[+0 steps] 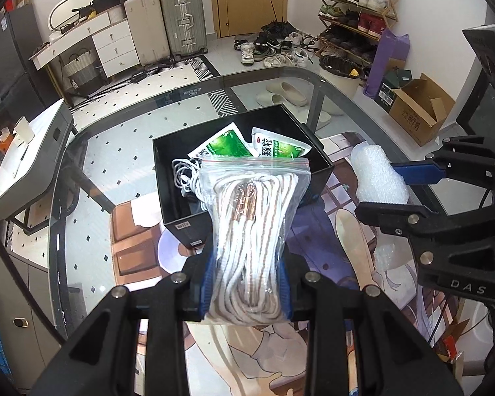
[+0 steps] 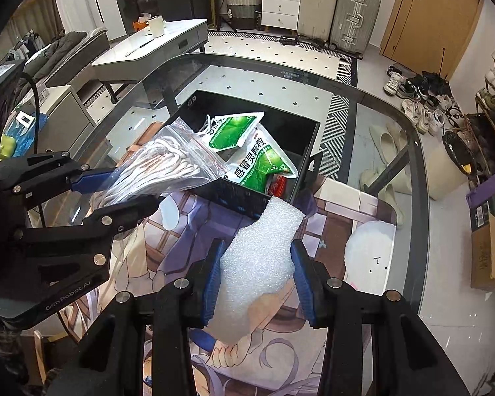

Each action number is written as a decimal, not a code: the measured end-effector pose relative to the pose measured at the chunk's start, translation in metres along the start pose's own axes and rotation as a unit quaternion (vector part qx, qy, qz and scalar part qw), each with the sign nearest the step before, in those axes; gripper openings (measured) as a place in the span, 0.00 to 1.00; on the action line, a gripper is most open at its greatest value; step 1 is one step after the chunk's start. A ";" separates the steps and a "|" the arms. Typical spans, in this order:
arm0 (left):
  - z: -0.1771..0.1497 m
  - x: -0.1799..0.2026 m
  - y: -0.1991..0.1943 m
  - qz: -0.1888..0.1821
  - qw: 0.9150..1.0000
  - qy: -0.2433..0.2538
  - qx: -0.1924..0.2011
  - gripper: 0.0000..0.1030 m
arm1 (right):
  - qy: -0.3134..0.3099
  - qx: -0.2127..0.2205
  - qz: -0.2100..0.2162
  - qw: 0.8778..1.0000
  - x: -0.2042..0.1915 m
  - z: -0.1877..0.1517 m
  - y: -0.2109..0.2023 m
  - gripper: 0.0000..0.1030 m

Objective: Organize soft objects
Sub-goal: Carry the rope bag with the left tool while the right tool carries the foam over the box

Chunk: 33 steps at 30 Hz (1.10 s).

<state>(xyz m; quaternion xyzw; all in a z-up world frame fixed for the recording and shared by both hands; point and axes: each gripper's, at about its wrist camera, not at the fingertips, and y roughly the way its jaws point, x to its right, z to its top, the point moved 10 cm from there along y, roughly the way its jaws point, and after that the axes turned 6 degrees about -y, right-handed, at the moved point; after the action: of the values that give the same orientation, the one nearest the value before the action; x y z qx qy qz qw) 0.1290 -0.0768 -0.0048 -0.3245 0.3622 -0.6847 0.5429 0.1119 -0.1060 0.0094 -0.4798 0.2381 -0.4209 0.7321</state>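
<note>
My left gripper (image 1: 247, 280) is shut on a clear zip bag of white and copper cord (image 1: 254, 227) and holds it over the near edge of a black open box (image 1: 316, 168). The box holds two green medicine sachets (image 1: 227, 145) and a white cable (image 1: 184, 178). My right gripper (image 2: 257, 280) is shut on a white foam sheet (image 2: 260, 257), just right of the box; it shows in the left wrist view (image 1: 382, 191). The left gripper (image 2: 128, 188) with the cord bag (image 2: 168, 165) shows in the right wrist view beside the box (image 2: 241, 198).
The box stands on a printed mat (image 1: 340, 231) on a glass table (image 1: 128, 118). A low white side table (image 2: 155, 52) stands beyond the glass table. Suitcases (image 1: 181, 23), a shoe rack (image 1: 356, 10), a bin (image 1: 340, 76) and a cardboard box (image 1: 415, 109) stand on the floor.
</note>
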 end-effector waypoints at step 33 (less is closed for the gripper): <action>0.061 -0.032 0.019 -0.004 0.999 -0.032 0.008 0.29 | 0.014 0.020 0.023 0.999 0.028 0.069 0.016 0.39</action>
<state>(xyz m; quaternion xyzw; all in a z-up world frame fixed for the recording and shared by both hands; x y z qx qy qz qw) 0.1957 -0.0570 0.0098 -0.3437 0.3379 -0.6786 0.5543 0.1852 -0.0924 0.0263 -0.4540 0.2508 -0.4149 0.7475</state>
